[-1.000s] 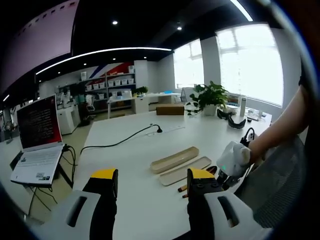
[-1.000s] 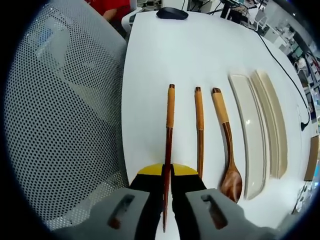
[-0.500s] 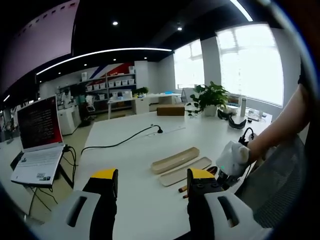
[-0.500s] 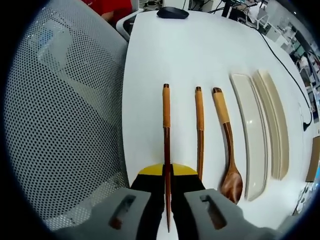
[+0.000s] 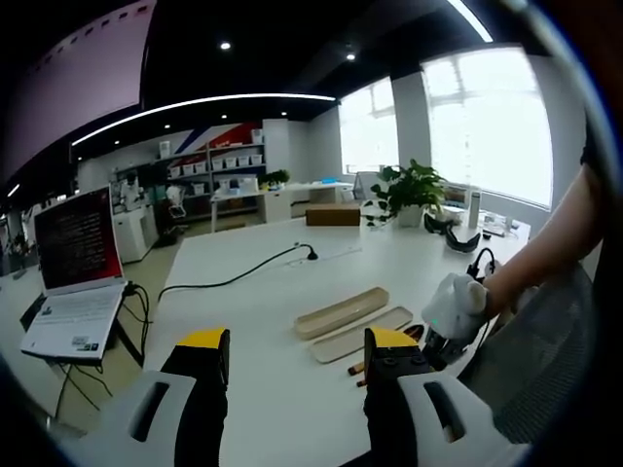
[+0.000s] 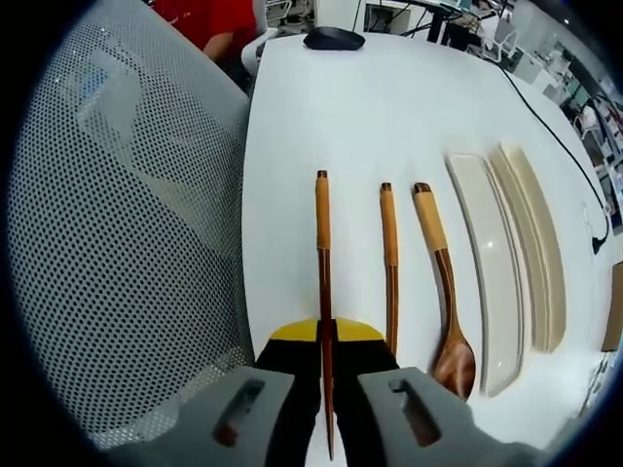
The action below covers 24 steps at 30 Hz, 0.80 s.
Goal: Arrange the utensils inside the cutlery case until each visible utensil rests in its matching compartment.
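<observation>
My right gripper is shut on a dark wooden chopstick with a tan-wrapped handle, which points straight ahead over the white table. To its right lie a second chopstick and a wooden spoon, both parallel to it. Further right are the two long beige halves of the cutlery case, the near tray and the far one. In the left gripper view my left gripper stands open above the table, holding nothing. There the case halves lie ahead, and the right gripper hangs by them.
A grey mesh chair back stands close on the left of the right gripper view. A black mouse lies at the table's far end. A laptop, a black cable and a potted plant are on or around the table.
The held chopstick has swung slightly left into line with the right gripper's jaws, and that view has shifted a little. The left gripper has not moved.
</observation>
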### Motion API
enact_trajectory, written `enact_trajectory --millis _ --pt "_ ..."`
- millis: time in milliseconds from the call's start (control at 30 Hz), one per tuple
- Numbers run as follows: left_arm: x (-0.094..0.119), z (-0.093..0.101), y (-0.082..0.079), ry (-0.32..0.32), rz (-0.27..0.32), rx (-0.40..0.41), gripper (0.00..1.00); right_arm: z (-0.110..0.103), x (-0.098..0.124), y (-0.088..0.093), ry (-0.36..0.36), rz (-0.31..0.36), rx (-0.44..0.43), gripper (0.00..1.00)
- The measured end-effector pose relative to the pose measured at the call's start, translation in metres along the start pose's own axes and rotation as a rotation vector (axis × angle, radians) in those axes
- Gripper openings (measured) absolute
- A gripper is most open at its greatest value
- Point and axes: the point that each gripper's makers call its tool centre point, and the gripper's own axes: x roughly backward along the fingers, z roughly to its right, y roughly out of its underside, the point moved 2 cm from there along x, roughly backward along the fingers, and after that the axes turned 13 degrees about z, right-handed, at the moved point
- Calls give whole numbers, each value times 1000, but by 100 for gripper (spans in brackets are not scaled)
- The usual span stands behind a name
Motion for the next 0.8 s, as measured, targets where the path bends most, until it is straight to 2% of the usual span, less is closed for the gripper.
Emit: enact_trajectory --millis 533,700,767,800 --pt "0 -1 0 0 1 0 57 2 2 0 0 2 0 0" --pt "0 -1 0 1 1 0 57 2 -1 4 2 -16 -1 0" --pt "0 -1 0 0 2 1 57 3 -2 8 8 -38 -26 0" --pt "0 -1 0 1 1 2 57 4 -2 6 6 -26 -24 0"
